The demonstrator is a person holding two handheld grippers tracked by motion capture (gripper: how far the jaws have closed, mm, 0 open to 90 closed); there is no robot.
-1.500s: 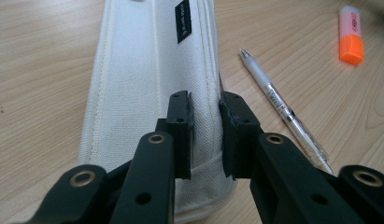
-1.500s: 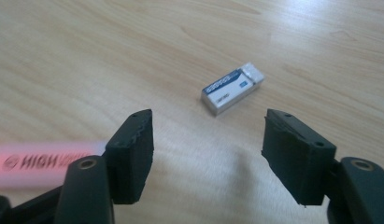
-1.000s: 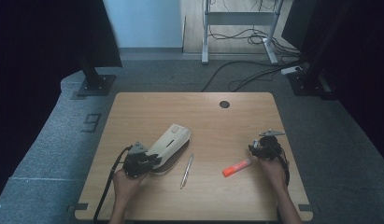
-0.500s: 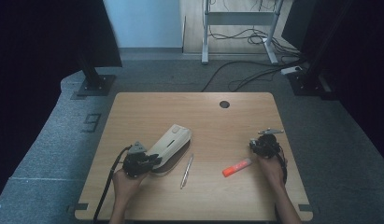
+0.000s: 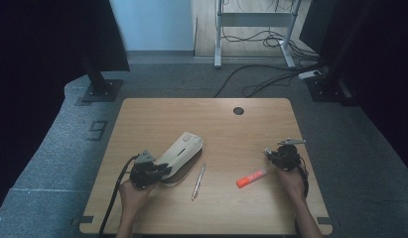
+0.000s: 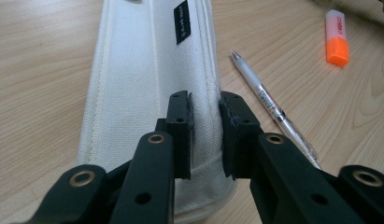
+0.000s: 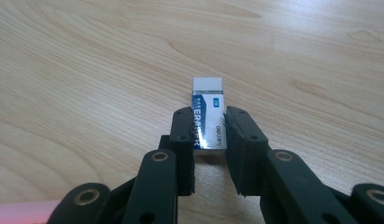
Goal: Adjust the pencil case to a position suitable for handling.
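Note:
A white fabric pencil case [image 5: 182, 150] lies slantwise left of the table's middle. My left gripper [image 5: 165, 170] is shut on its near end, and its jaws pinch a fold of the cloth [image 6: 206, 105]. At the right, my right gripper [image 5: 269, 152] has just been closing its jaws on a small white and blue eraser [image 7: 208, 95] that lies flat on the wood. Its pads [image 7: 182, 126] press both long sides of the eraser. A clear pen [image 5: 198, 181] lies beside the case, and an orange highlighter [image 5: 252, 177] lies near the right hand.
The wooden table [image 5: 191, 114] has a round cable hole [image 5: 238, 110] near its far edge. In the left gripper view the pen [image 6: 273, 112] lies right of the case [image 6: 143, 70], with the highlighter [image 6: 337, 39] beyond it. Dark stands and cables sit on the floor behind.

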